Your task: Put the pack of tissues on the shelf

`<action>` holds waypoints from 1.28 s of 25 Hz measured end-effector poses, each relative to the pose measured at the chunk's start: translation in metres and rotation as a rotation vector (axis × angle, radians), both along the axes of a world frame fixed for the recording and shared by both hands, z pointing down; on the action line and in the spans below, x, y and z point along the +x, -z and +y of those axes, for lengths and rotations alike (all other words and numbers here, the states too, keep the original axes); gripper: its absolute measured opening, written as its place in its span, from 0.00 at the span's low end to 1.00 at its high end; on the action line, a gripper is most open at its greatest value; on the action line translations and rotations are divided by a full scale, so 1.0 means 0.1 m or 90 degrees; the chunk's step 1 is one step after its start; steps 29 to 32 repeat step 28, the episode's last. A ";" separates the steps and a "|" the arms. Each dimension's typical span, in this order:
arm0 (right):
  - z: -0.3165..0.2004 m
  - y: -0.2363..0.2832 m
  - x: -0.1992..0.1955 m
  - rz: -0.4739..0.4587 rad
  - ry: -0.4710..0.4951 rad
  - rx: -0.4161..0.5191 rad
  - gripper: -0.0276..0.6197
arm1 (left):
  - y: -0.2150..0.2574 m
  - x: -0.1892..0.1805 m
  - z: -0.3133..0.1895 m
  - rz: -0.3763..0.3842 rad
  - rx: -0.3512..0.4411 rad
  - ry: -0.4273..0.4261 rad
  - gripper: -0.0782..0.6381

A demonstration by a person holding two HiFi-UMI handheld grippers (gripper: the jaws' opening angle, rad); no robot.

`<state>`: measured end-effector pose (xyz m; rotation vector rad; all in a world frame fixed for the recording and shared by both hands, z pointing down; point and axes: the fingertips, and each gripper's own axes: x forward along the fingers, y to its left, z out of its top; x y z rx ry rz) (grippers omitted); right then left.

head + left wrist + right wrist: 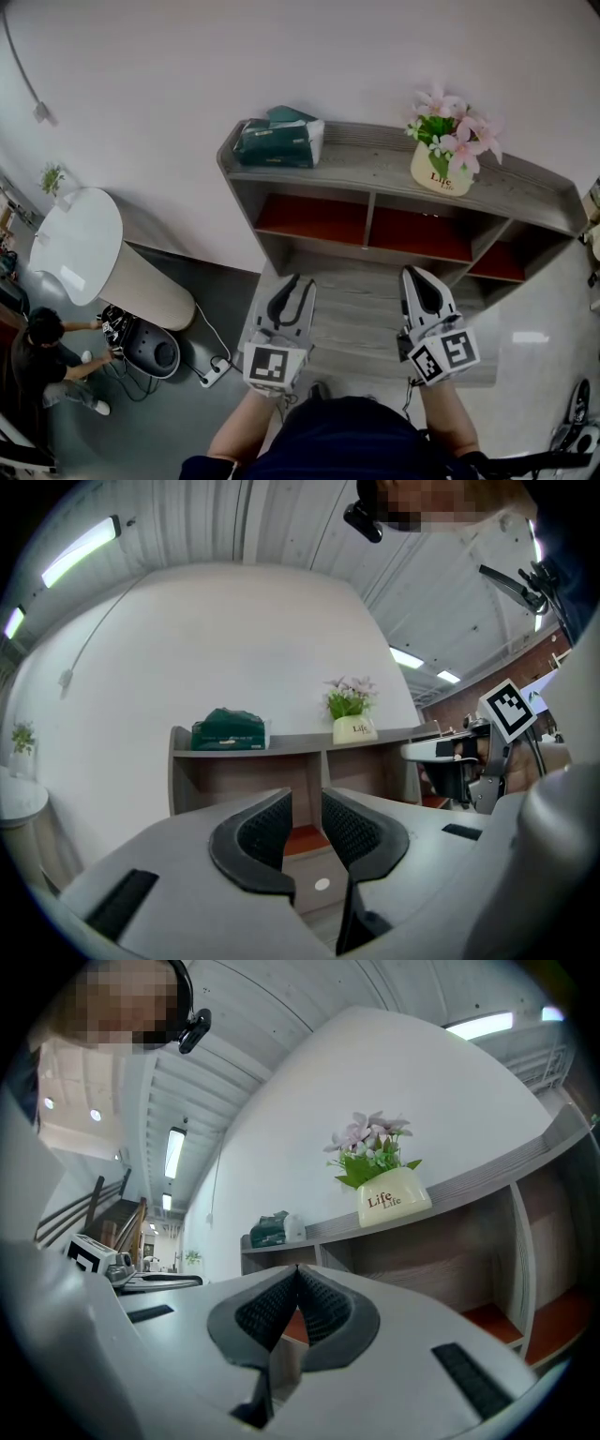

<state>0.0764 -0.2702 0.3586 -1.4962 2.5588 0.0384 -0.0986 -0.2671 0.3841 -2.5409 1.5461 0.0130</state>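
The pack of tissues (278, 138), dark green with a white end, lies on the top board of the grey wooden shelf (375, 164), at its left end. It also shows in the left gripper view as the tissue pack (229, 730) and, small, in the right gripper view as the tissue pack (270, 1230). My left gripper (292, 286) hangs in front of the shelf, well below the pack, jaws drawn together and empty (307, 803). My right gripper (417, 279) is level with it to the right, its pads meeting with nothing between them (297, 1274).
A cream pot of pink flowers (443, 169) stands at the right of the top board. Below are open compartments with red floors (314, 217). To the left stand a white round-topped counter (80, 244), a crouching person (42, 361), a dark floor device (150, 349) and a power strip (211, 375).
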 end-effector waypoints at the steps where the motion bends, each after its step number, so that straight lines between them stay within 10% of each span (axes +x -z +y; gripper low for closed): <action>1: -0.01 0.00 -0.01 -0.001 -0.001 0.000 0.05 | -0.01 -0.01 -0.01 -0.002 0.001 -0.002 0.26; 32: -0.13 0.02 -0.24 0.003 -0.014 -0.003 0.05 | -0.05 -0.25 -0.26 -0.039 -0.005 -0.035 0.26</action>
